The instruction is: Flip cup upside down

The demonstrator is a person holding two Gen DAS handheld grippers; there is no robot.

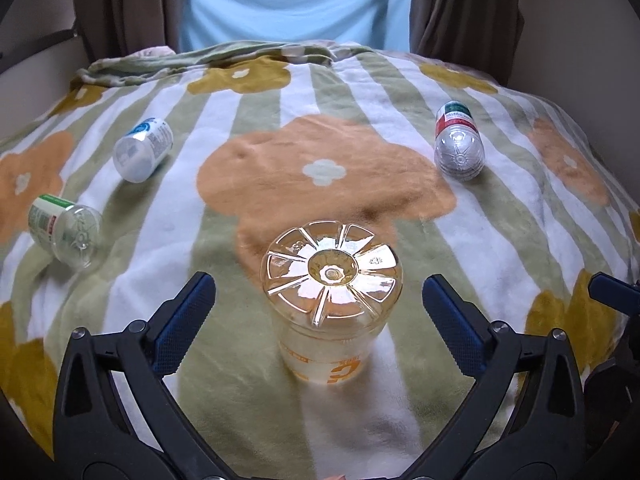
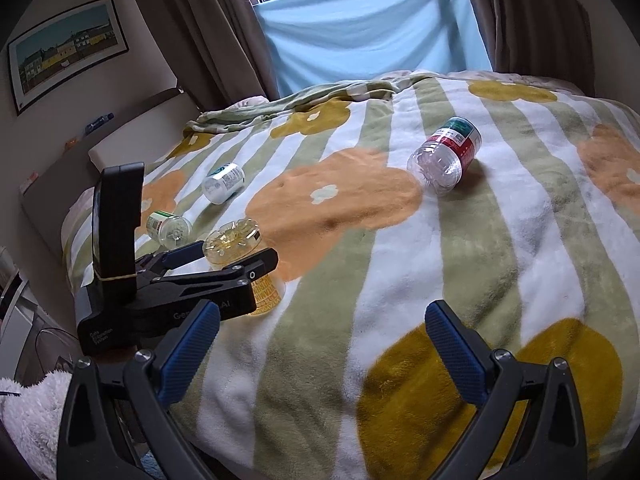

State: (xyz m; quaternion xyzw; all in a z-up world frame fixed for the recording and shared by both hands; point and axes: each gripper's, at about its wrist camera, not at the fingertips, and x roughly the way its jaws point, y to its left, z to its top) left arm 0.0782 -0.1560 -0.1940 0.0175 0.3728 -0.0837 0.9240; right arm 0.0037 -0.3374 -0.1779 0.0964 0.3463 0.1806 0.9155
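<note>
A clear yellow-tinted cup (image 1: 332, 304) with orange print stands upside down on the blanket, its ribbed base facing up. My left gripper (image 1: 318, 300) is open, its blue pads (image 1: 182, 326) on either side of the cup and apart from it. In the right wrist view the same cup (image 2: 236, 246) shows at the left between the left gripper's open fingers (image 2: 224, 260). My right gripper (image 2: 320, 332) is open and empty over the blanket, well to the right of the cup.
A striped flower blanket (image 1: 320, 168) covers the bed. Three cut bottle cups lie on their sides: white-blue (image 1: 142, 150), green-labelled (image 1: 66, 230) and red-green-labelled (image 1: 458, 146). Curtains and a light blue cloth (image 2: 372, 28) are at the far edge. A wall with a picture (image 2: 68, 50) is at the left.
</note>
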